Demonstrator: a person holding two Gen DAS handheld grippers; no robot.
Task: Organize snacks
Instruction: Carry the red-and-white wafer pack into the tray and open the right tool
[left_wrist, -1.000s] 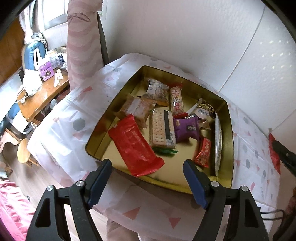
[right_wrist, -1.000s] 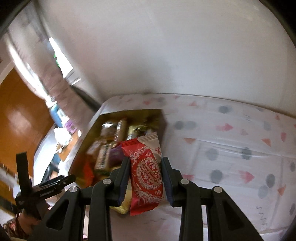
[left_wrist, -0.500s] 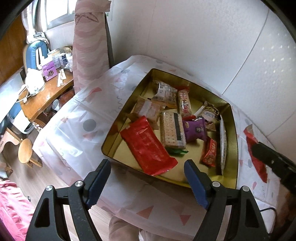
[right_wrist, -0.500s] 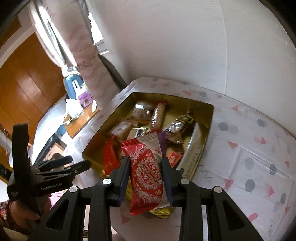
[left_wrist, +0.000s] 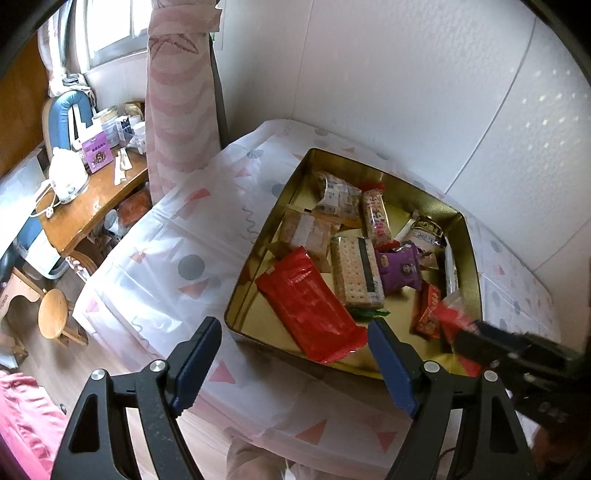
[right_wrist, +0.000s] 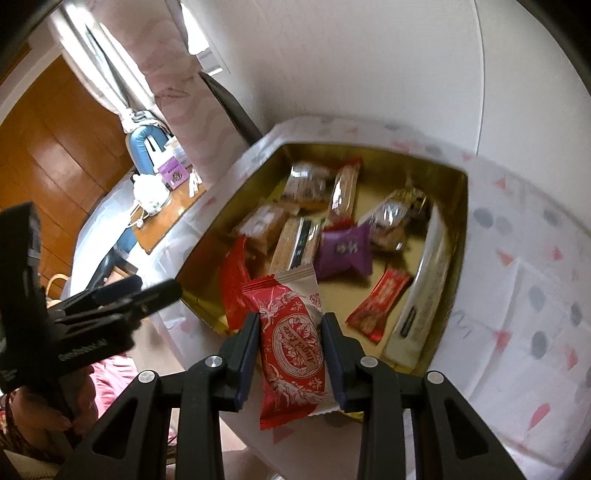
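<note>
Now right hand-held gripper (right_wrist: 291, 341) nearer tin (right_wrist: 460, 229)

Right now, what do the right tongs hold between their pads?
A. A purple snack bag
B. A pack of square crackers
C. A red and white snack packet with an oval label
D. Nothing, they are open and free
C: in the right wrist view the right tongs are shut on the red and white snack packet, held above the near edge of the gold tin.
</note>
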